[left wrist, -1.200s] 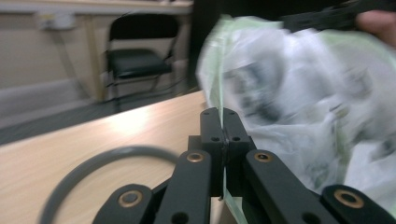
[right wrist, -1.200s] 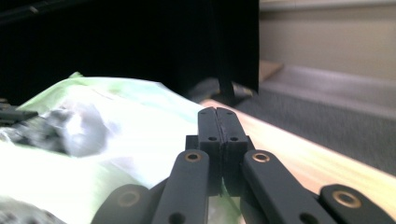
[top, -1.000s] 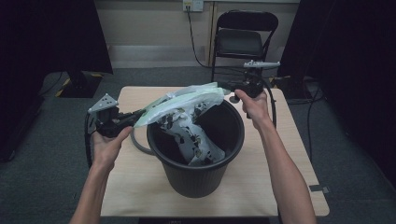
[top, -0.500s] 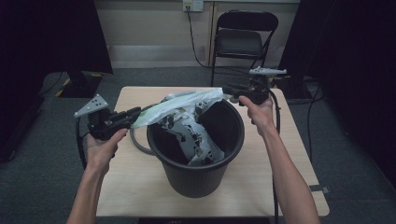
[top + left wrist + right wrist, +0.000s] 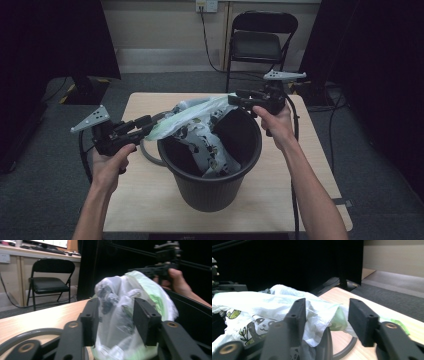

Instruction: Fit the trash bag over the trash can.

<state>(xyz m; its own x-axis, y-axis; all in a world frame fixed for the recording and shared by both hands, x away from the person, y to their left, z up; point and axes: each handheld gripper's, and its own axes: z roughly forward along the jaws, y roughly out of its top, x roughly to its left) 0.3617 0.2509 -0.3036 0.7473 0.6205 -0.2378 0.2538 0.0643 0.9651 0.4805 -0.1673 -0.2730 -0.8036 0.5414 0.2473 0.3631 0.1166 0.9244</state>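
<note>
Black ribbed plastic bin [image 5: 212, 187] stands on the light wooden table [image 5: 150, 200]. Its thin white-and-green plastic liner bag with panda print [image 5: 200, 120] lies partly inside, the upper edge stretched across the rim between both tools. Left gripper [image 5: 147, 122] sits beside the bin's left rim; its jaws have just been opening and stand apart with bag film between them, pads not pressing on it. Right gripper [image 5: 235, 98] sits at the far rim; its jaws have likewise been opening, the bag's edge loose between them. A grey ring [image 5: 148, 152] lies on the table just beside the bin.
</note>
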